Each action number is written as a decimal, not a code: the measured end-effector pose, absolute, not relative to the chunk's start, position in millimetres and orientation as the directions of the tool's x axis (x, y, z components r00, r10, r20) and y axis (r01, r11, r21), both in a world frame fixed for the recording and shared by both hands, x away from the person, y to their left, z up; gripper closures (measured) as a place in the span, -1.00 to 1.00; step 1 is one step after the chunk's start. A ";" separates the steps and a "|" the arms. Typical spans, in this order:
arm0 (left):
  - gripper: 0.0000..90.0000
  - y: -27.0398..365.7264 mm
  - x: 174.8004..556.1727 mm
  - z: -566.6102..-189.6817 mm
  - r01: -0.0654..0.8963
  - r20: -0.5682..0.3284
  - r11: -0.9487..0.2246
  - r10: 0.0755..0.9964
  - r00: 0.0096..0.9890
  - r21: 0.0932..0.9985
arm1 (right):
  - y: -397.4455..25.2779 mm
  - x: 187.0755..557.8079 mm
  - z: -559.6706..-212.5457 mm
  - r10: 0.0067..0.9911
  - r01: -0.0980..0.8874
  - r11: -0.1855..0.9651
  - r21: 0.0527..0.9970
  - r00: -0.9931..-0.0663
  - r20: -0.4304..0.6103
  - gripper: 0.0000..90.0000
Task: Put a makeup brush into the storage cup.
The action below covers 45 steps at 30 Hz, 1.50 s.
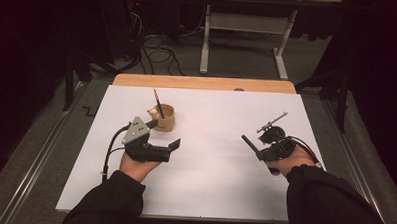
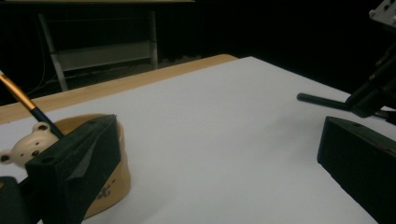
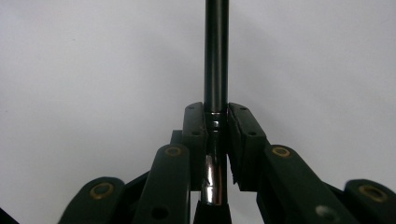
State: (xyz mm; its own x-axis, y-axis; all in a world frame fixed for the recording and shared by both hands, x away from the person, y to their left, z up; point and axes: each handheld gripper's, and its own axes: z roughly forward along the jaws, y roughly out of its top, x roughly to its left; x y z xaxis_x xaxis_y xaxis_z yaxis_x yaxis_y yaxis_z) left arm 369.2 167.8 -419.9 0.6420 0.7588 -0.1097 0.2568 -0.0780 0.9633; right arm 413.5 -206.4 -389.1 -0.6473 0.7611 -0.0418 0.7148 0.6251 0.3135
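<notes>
High view: left gripper (image 1: 171,147), jaws apart, just beside the cup (image 1: 165,118); right gripper (image 1: 251,146), well apart from it, clamps a black pen (image 1: 249,145).

A tan cup (image 1: 165,118) with dark lettering low on its wall is seen on a white table sheet (image 1: 210,157). A cream bear figure (image 2: 29,145) with black eyes and nose is noted at its rim. An orange-and-dark striped pencil (image 1: 158,102) is recorded in the cup. A glossy black pen (image 3: 216,56) is noted between black jaws with brass-coloured rivets.
</notes>
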 end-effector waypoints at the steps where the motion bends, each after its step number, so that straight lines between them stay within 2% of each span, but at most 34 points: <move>1: -0.99 166.8 369.7 -420.6 0.254 -0.115 -0.069 0.759 0.640 0.965 | -205.4 413.3 -388.5 0.759 0.712 0.627 0.316 -0.650 -0.042 0.78; 7: -0.99 160.4 367.3 -431.1 0.236 -0.057 -0.128 0.761 0.646 0.963 | -202.2 410.5 -382.9 0.747 0.697 0.637 0.331 -0.664 -0.040 0.78; 26: -0.99 146.6 352.6 -449.3 0.179 0.042 -0.230 0.715 0.698 0.956 | -187.4 398.2 -366.5 0.692 0.644 0.693 0.324 -0.720 -0.049 0.78; 45: -0.97 137.3 347.9 -455.2 0.122 0.134 -0.311 0.687 0.715 0.943 | -147.0 386.1 -348.0 0.599 0.555 0.767 0.320 -0.800 -0.048 0.78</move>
State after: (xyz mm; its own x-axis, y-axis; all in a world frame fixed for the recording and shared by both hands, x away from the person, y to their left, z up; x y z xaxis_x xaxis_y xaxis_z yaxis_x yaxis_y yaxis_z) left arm 347.9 137.3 -455.2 0.7146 0.6865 0.1341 0.1220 -0.3111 0.9425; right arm 386.1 -147.0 -348.0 -0.7996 0.5987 -0.0478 0.5554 0.7674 0.3204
